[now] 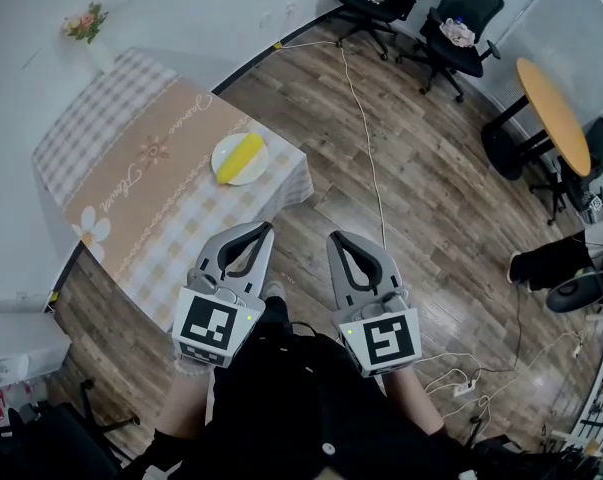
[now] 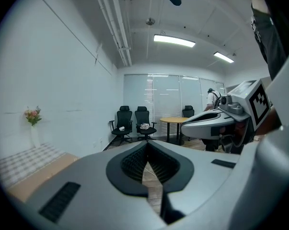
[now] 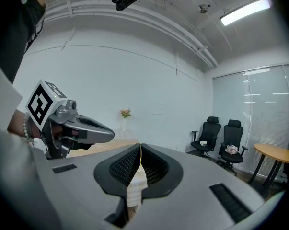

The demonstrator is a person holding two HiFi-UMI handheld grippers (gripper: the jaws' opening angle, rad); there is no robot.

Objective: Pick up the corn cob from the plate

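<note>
- Corn cob (image 1: 238,157) lies on the long table (image 1: 141,158), the biggest thing I see, which has a checked cloth and a tan runner and stands against the wall.
- Round table (image 1: 551,113) and two office chairs (image 1: 461,13) stand across the wood floor, well apart from the long table.
- Left gripper (image 1: 265,227) reads to me as clenched, its pads together with nothing between them. It hovers at the long table's near edge.
- Right gripper (image 1: 334,236), beside it, is likewise clamped closed and empty, and hangs over the floor.
- Plate (image 1: 251,170), white and round, sits on the long table near the edge that faces the floor.
- On it the yellow cob lies alone, diagonally across the middle, well apart from both grippers.
</note>
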